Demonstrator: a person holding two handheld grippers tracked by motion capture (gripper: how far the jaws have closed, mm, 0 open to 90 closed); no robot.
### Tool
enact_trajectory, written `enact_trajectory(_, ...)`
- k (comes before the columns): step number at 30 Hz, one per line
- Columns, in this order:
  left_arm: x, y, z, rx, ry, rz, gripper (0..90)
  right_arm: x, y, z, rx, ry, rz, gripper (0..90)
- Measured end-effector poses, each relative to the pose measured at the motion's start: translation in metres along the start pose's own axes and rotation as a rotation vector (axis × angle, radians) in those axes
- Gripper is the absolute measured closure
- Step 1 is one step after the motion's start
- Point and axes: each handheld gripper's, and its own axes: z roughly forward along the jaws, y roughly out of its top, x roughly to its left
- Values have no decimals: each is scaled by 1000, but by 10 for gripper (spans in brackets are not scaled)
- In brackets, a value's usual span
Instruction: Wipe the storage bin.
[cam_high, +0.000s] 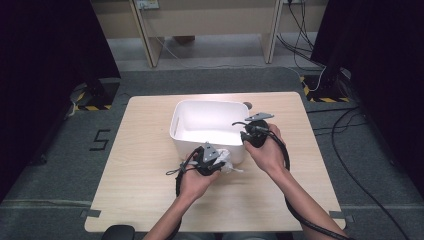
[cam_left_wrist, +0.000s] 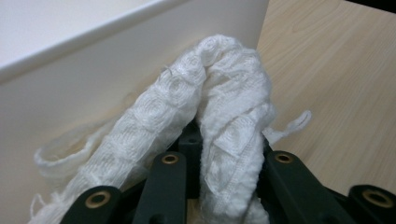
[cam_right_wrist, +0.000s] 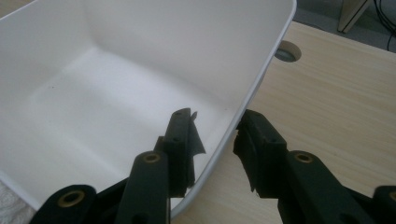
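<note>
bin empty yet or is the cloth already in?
Empty. The white bin shows a bare floor in the right gripper view; the white cloth sits outside against its near wall, clamped in the left gripper.

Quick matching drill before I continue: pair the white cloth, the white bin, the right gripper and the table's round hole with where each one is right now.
1. white cloth
2. white bin
3. right gripper
4. round hole

a. jaws astride the bin's rim
b. in the tabletop beyond the bin
c. pinched in the left gripper, outside the bin's near wall
d. mid-table, nothing inside

Pairs: 1-c, 2-d, 3-a, 4-b
</note>
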Motion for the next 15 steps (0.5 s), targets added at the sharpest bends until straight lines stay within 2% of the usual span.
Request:
enact_trajectory(10, -1, 11, -8, -20, -1, 4, 754, 0, 0, 0, 1, -1, -6, 656)
enact_trajectory(15, -1, 13, -10, -12, -1, 8, 754, 2, 0, -1, 0, -4, -2, 655)
